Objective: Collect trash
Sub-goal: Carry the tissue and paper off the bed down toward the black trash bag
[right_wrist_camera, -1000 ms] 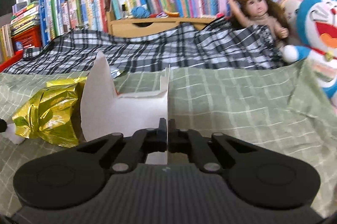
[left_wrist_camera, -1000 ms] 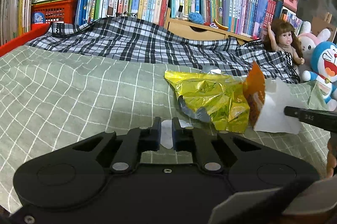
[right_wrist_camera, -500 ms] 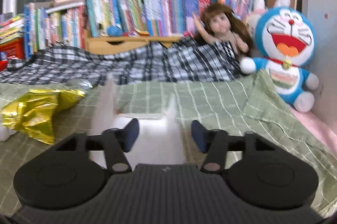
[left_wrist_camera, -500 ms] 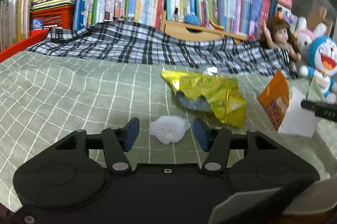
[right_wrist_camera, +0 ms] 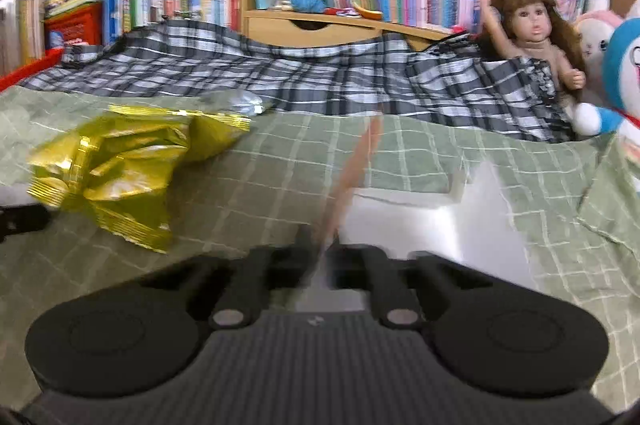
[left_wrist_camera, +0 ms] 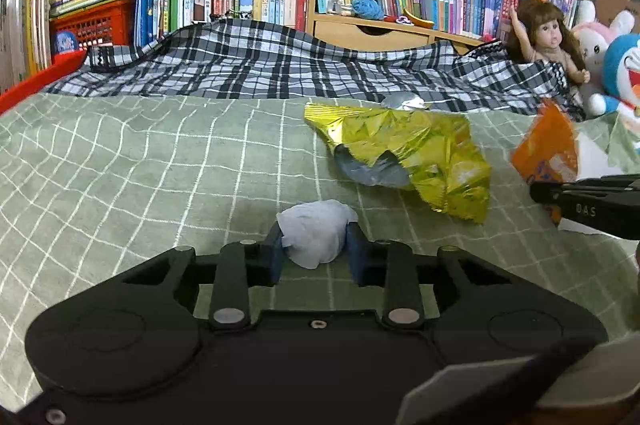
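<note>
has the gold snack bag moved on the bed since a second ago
No. The gold snack bag still lies below the edge of the checked blanket, same shape; only the camera came closer.

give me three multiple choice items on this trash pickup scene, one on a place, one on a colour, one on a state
1. Where does the crumpled foil bag lie?
A. on the green checked cover
B. on the bookshelf
C. in the red crate

2. What colour is that bag?
A. blue
B. gold
C. pink

3. What is between the left tool fingers?
A. nothing
B. a doll
C. a white tissue wad

Answers: 1 A, it rests on the green checked cover. 2 B, its foil shines gold. 3 C, both pads press the wad's sides.
</note>
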